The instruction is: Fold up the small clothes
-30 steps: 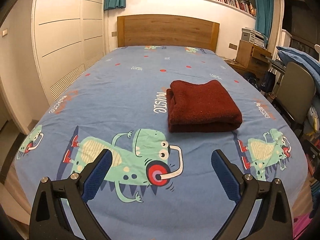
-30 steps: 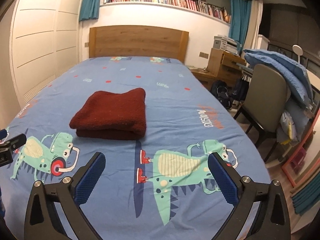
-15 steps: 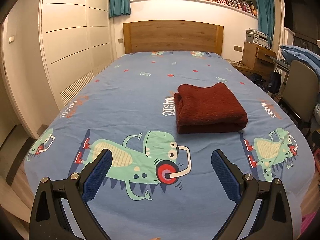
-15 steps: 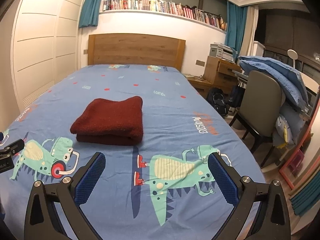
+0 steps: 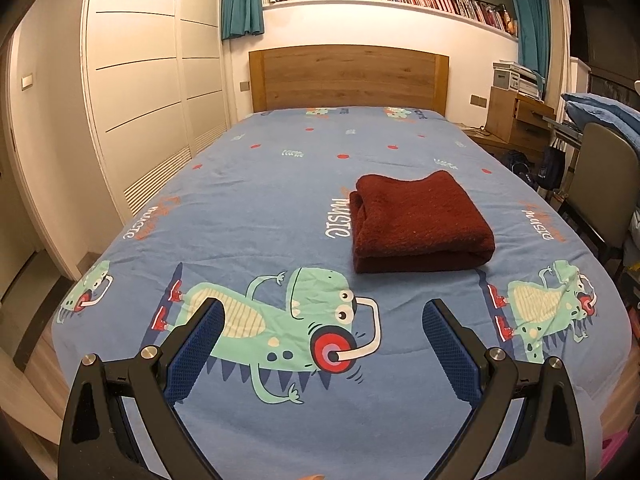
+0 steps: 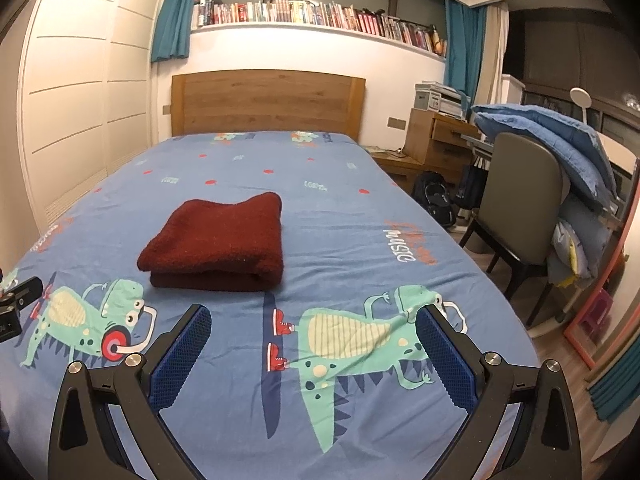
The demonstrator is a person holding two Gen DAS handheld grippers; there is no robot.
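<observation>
the fold looked finished: the dark red knitted garment (image 5: 420, 222) lay as a neat, squared bundle on the blue dinosaur-print bedsheet (image 5: 260, 184), so the step in hand seemed to be the release and retreat. any next move would probably call only for a tidy-up of the loose left edge, or for a fresh garment, none of which was in view. the left gripper (image 5: 323, 332) hung with its jaws spread wide and empty, the bundle ahead and a little to its right, well apart. the right gripper (image 6: 313, 338) was likewise spread and empty, the bundle (image 6: 218, 238) ahead and to its left.
</observation>
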